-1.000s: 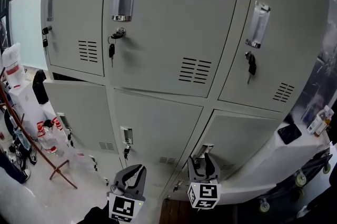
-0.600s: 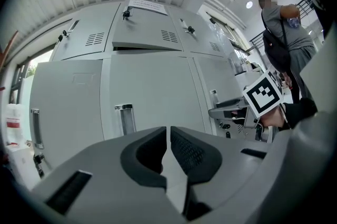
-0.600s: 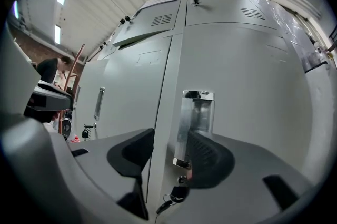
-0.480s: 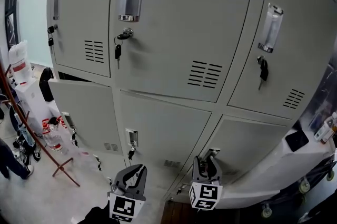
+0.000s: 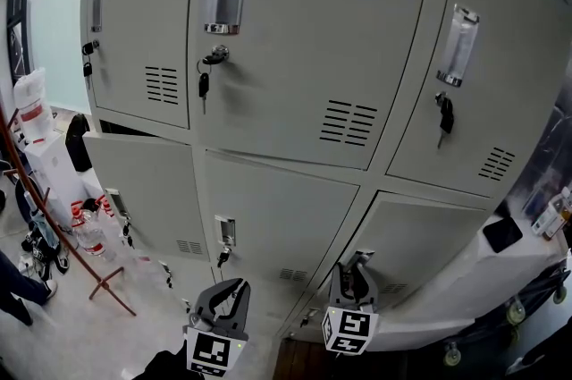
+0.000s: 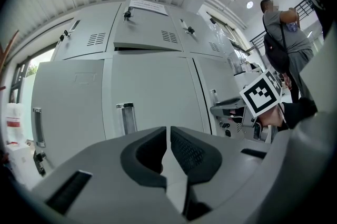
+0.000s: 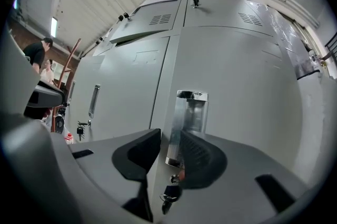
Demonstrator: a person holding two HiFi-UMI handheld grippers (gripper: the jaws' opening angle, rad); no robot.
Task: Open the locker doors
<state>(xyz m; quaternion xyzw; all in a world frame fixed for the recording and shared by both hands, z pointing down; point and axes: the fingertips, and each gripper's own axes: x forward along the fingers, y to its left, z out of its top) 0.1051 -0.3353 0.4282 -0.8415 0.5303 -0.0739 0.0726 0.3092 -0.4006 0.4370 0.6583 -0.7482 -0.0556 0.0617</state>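
At the bottom-right locker [image 5: 429, 235], right claw [image 7: 169, 135] has been closing around its handle [image 7: 190, 115]; left claw [image 6: 168, 131] closed, empty.

Each gripper has a smooth grey body that ends in two black jaws, curved like a beak, with fine ribbed pads on the inner faces. The left gripper [image 5: 228, 289] carries a marker cube [image 5: 214, 353] with black-and-white square patterns, and the right gripper [image 5: 355, 266] carries a second marker cube [image 5: 349, 330] of the same kind. A rectangular slot [image 6: 68, 192] is cut into the grey body beside the jaws. Behind the left gripper some dark clothing [image 5: 165, 365] shows; sleeve or glove, I cannot tell. The right gripper's jaws have just been closing, with the chrome locker handle [image 7: 187, 123] between them.
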